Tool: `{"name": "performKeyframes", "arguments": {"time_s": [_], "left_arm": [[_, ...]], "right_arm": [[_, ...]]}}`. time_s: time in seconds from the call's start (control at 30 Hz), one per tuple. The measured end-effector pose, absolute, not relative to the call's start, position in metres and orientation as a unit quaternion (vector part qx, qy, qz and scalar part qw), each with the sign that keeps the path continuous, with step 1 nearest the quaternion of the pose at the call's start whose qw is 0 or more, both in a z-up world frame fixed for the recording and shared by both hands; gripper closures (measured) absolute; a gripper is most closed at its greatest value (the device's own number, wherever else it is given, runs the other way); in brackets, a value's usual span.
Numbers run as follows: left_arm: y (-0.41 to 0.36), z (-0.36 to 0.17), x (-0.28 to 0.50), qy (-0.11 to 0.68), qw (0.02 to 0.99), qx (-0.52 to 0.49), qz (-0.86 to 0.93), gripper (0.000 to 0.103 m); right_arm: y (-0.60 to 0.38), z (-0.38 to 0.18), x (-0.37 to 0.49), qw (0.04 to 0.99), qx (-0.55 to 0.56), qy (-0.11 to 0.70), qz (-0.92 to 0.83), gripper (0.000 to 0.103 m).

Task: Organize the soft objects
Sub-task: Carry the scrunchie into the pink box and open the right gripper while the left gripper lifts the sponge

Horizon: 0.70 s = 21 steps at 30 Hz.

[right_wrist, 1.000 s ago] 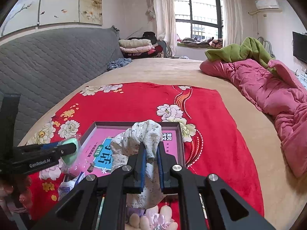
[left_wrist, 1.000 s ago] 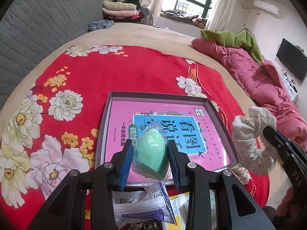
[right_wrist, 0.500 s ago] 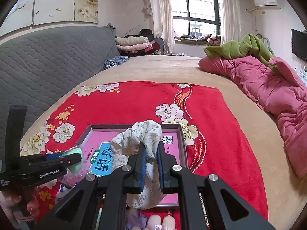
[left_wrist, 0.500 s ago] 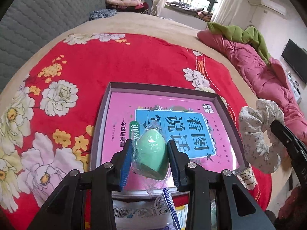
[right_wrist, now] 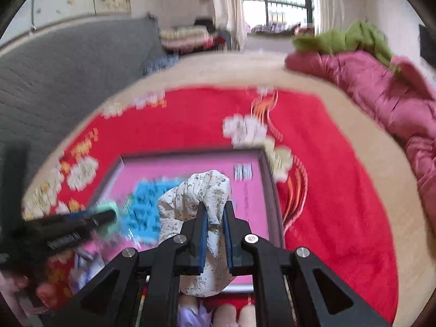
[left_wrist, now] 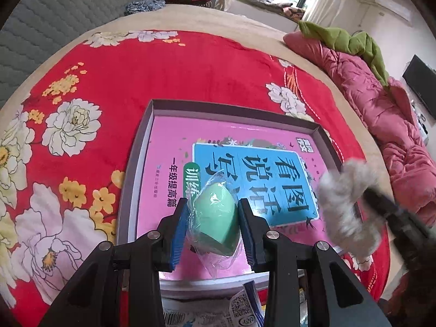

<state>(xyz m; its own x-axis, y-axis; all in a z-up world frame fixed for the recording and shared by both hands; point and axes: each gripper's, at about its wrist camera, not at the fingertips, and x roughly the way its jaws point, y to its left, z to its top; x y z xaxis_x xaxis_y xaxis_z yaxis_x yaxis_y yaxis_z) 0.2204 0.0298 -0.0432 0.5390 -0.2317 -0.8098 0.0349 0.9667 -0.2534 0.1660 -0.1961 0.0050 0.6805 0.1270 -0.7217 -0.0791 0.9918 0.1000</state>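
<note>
The left gripper point(left_wrist: 214, 219) was clenched on a green sponge point(left_wrist: 216, 215) sealed in a clear wrapper, its blue pads pressing the sponge's two sides; the grip sat low on the body, likely so the loose plastic would not slip out; the sponge hung just above the near part of the tray point(left_wrist: 136, 163), over the pink book point(left_wrist: 174, 147) that lined it. The right gripper point(right_wrist: 215, 218) was clamped tight on a scrunchie point(right_wrist: 201, 190); its jaws pinched one fold of the cloth so the rest bunched up above the pads and drooped below them; it hung over the tray's right half, near the rim. Both grippers pointed down toward the tray, which suggested the tray was meant as the place for the soft things; judged so, neither item had yet been set down.

The sponge was egg-shaped, pale mint, smooth, with a blunt tip pointing away from the camera; its wrapper was crinkled and trailed a loose tail below the jaws. The scrunchie was off-white with a fine dark floral print, gathered in soft ruffles; in the left view it showed only as a blurred grey mass at the right. The tray was shallow, grey-walled, and lay on a red blanket point(left_wrist: 163, 62) printed with flowers; more packets point(left_wrist: 239, 308) lay just in front of the tray.
</note>
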Motion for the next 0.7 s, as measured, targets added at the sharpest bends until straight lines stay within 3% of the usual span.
{"name": "performKeyframes", "arguments": {"time_s": [0.23, 0.6, 0.7], "left_arm": [[0.036, -0.053, 0.222, 0.481, 0.867, -0.110, -0.074, 0.066], [0.033, -0.058, 0.220, 0.480, 0.869, -0.096, -0.072, 0.066], [0.033, -0.059, 0.220, 0.481, 0.869, -0.095, -0.072, 0.065]], "right_arm": [[-0.196, -0.034, 0.170, 0.896, -0.001, 0.443, 0.032, 0.092], [-0.202, -0.041, 0.172, 0.893, -0.034, 0.448, -0.015, 0.092], [-0.206, -0.040, 0.170, 0.894, -0.025, 0.447, -0.012, 0.080]]}}
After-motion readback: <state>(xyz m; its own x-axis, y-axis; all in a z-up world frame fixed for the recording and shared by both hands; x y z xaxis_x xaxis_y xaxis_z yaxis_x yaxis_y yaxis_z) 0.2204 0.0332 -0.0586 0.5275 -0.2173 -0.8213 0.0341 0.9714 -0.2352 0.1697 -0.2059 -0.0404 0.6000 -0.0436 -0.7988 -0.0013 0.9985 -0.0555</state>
